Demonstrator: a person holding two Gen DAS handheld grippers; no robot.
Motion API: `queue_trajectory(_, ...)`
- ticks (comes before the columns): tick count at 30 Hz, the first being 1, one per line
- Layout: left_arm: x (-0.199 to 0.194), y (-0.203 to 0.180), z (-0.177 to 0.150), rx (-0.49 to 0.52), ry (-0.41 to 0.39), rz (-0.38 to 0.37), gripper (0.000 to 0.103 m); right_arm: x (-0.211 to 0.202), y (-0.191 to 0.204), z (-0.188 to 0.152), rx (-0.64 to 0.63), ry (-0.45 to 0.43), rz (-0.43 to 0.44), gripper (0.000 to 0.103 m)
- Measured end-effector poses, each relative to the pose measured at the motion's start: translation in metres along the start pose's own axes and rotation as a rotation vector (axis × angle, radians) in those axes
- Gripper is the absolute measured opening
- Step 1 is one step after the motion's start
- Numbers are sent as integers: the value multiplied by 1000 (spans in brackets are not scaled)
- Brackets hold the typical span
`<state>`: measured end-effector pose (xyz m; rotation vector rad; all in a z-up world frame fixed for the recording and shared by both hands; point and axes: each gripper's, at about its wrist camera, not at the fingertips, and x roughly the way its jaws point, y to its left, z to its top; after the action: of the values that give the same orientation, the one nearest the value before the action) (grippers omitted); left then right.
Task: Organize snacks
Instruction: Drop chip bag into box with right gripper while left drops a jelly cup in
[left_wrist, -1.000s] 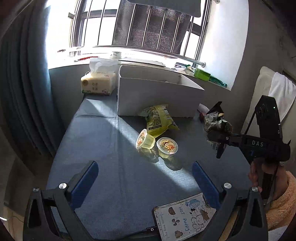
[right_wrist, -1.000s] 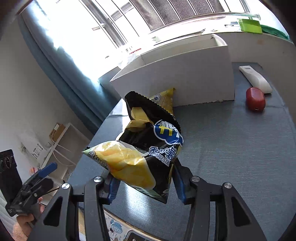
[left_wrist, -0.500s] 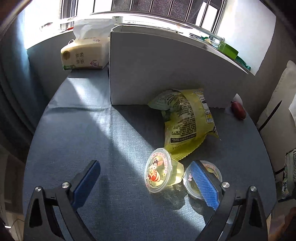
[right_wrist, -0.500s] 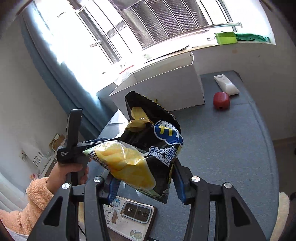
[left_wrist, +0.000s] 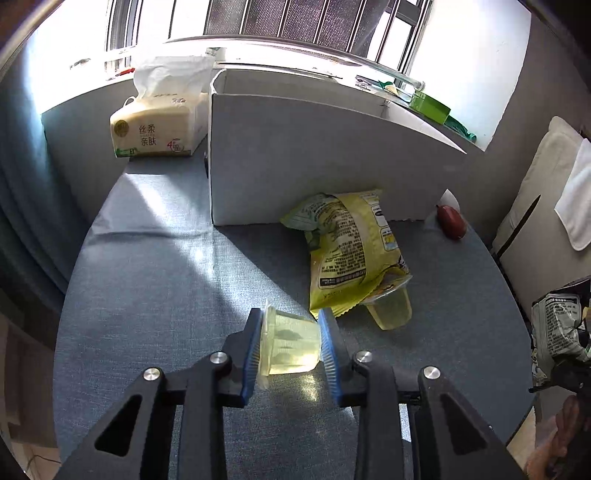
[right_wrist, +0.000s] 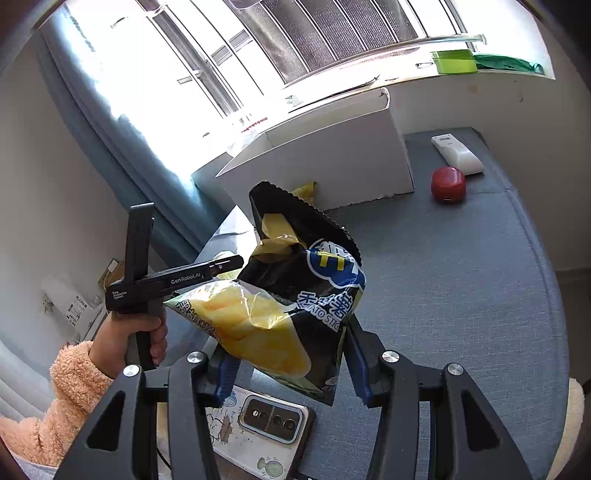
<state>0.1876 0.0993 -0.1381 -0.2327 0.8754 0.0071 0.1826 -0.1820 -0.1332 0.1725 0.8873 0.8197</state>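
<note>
My left gripper (left_wrist: 290, 343) is shut on a clear jelly cup (left_wrist: 290, 345) lying on its side, just above the blue-grey table. A second jelly cup (left_wrist: 393, 312) lies to its right, partly under a yellow-green snack bag (left_wrist: 352, 253) that leans against the white open box (left_wrist: 314, 158). My right gripper (right_wrist: 290, 363) is shut on a black and yellow chip bag (right_wrist: 291, 299) and holds it above the table's near edge. The chip bag also shows at the right edge of the left wrist view (left_wrist: 557, 328). The left gripper's body (right_wrist: 147, 280) shows in the right wrist view.
A tissue pack (left_wrist: 159, 129) stands left of the box. A red round object (right_wrist: 447, 183) and a white remote (right_wrist: 458, 153) lie right of the box. A phone (right_wrist: 266, 428) lies at the table's near edge. A window sill runs behind.
My left gripper has moved forward over the table and shut on a jelly cup. The other cup now lies partly under the yellow-green bag. The right gripper still holds the chip bag.
</note>
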Motion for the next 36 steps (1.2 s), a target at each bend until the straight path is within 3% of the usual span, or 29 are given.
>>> queue_trajectory(8, -51, -22, 24, 69, -139, -44, 33, -3, 3, 15, -12, -33, 4, 54)
queue_trajectory(14, -74, -37, 82, 120, -223, -61, 33, -2, 16, 82, -80, -90, 23, 54)
queue_trajectory(22, -41, -39, 182, 119, -229, -32, 33, 40, 3, 201, -77, -95, -55, 54)
queue_trajectory(27, -1, -37, 214, 109, -183, 33, 35, 81, -25, 249, -48, -37, -114, 54)
queue_trajectory(28, 6, -35, 217, 96, -177, 51, 40, 88, -32, 255, -28, -27, -126, 55)
queue_trajectory(29, 14, -32, 218, 77, -165, 66, 68, 94, -37, 260, -10, -25, -151, 59)
queue_trajectory(30, 22, -29, 218, 63, -141, 74, 103, 101, -41, 263, 1, -17, -170, 66)
queue_trajectory(31, 27, -27, 217, 52, -127, 77, 102, 106, -45, 266, 11, -16, -180, 75)
queue_trajectory(32, 30, -26, 214, 46, -113, 80, 103, 108, -47, 266, 24, -32, -195, 102)
queue_trajectory(36, 25, -27, 203, 64, -107, 88, 103, 101, -52, 259, 58, -81, -181, 103)
